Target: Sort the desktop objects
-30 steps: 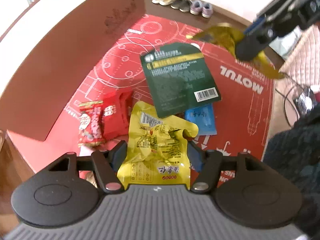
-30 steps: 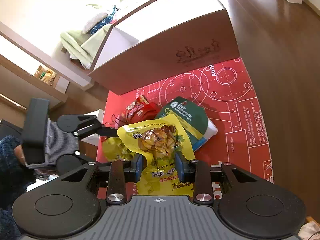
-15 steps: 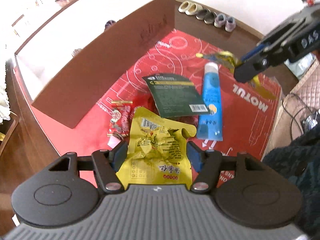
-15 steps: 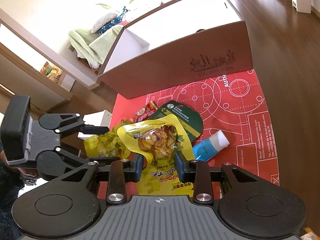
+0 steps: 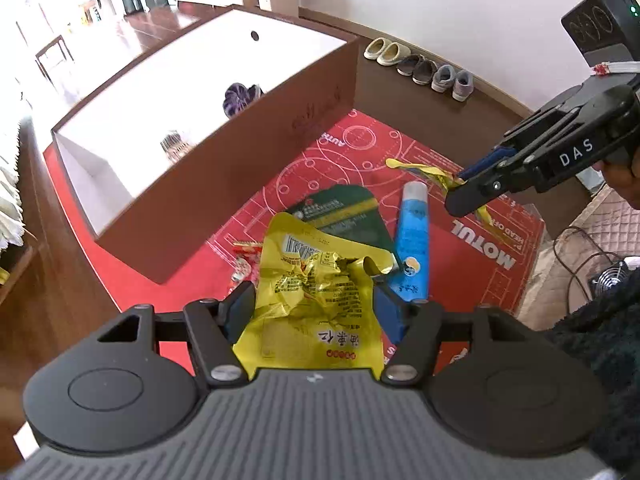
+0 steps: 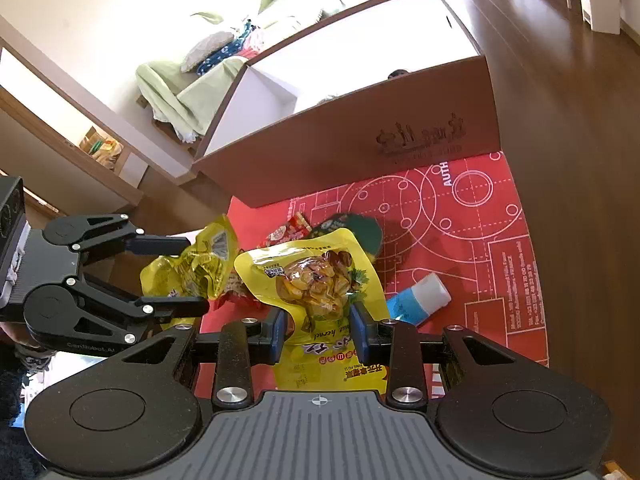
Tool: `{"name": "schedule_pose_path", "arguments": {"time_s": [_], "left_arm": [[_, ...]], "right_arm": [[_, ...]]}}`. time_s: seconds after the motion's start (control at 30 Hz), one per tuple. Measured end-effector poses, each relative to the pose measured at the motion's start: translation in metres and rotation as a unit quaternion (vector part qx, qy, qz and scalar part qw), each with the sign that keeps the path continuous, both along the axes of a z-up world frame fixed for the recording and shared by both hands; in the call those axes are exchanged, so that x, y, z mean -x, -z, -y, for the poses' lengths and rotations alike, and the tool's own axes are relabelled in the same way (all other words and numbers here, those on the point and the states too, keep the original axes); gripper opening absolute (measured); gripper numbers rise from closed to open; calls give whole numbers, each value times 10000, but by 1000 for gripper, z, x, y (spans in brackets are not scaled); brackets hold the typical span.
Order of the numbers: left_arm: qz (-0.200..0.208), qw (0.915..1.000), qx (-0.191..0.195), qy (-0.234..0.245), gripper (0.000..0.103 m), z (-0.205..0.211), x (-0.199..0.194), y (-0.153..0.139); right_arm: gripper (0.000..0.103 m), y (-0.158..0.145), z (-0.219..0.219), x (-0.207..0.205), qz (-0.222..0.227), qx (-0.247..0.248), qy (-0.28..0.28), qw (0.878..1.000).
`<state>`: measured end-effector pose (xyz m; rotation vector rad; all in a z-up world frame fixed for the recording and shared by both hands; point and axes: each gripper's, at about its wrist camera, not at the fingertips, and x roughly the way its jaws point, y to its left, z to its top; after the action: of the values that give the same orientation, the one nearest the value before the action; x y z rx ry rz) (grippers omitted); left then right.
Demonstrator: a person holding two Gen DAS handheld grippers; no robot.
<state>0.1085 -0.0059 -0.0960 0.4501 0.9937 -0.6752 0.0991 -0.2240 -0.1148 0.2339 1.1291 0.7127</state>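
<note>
My left gripper (image 5: pixel 314 308) is shut on a crumpled yellow snack bag (image 5: pixel 316 280) and holds it above the red mat (image 5: pixel 460 248). My right gripper (image 6: pixel 320 328) is shut on a second yellow bag (image 6: pixel 316 280) with a clear window showing nuts. In the left wrist view that gripper (image 5: pixel 466 184) hangs at the right with its bag (image 5: pixel 424 172) edge-on. On the mat lie a dark green pouch (image 5: pixel 344 216), a blue tube (image 5: pixel 412 240) and red candy packets (image 5: pixel 244 260). Behind them stands a brown box (image 5: pixel 240 160) with a white inside.
A purple item (image 5: pixel 240 98) and another small item (image 5: pixel 174 146) lie inside the box. Several shoes (image 5: pixel 420 66) line the far wall. A small fan (image 5: pixel 612 278) and cables sit right of the mat. A sofa (image 6: pixel 192 84) stands behind the box.
Both grippers have risen and drawn back from the mat with their yellow bags. The blue tube has rolled out from under the green pouch. The box's inside has come into view.
</note>
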Motion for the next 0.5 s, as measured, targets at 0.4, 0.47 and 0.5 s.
{"name": "schedule_pose_path", "arguments": {"time_s": [0.4,0.47,0.5], "left_arm": [[315,9995,28,-81,60,2,-15,-32],[382,9992,18,-103,60,1,-19,-37],[412,9991,23,-114,60,1,-21,-39]], "right_arm": [[32,-22,-3,-16,343,61,-175,9992],[32,-26,-3,-21,417,73,-209,9989],[32,-29,-3,-23,454,79,-223,9987]]}}
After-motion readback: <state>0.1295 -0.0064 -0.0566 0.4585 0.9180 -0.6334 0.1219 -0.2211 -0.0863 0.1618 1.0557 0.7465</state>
